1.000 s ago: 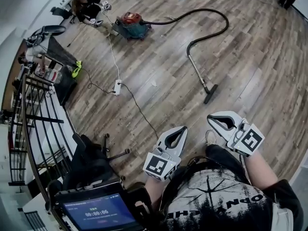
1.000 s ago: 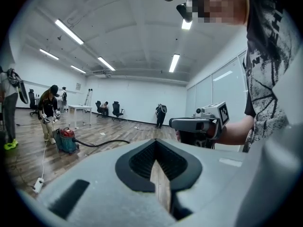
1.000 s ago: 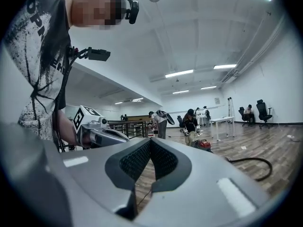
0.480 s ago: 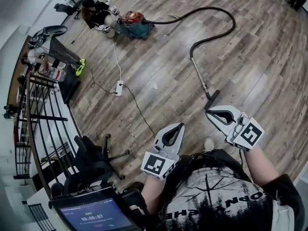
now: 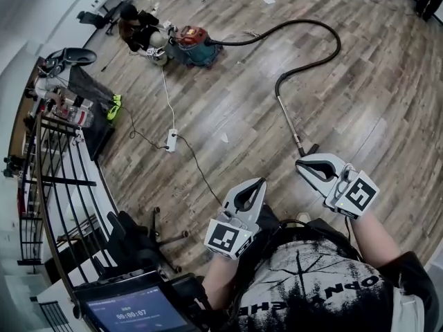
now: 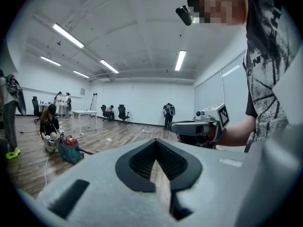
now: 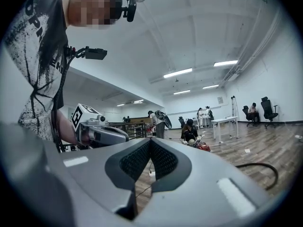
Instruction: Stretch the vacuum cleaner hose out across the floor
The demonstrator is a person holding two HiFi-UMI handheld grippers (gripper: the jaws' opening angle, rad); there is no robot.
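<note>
Black hose (image 5: 338, 41) in arc, wand (image 5: 289, 122) toward person (image 5: 304, 289)

We show matt grey plastic on the left gripper (image 5: 258, 182) and right gripper (image 5: 302, 163), with finely ribbed black pads (image 6: 142, 161); ahead of them, wood-plank floor (image 5: 228, 102) with soft sheen, matt black hose (image 5: 325, 30), bright metal wand (image 5: 288, 120).

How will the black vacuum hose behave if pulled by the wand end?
Probably floppy: the hose lies in a loose loop, so it should straighten before tugging. The metal wand looks rigid. The canister may roll or drag once slack runs out.
</note>
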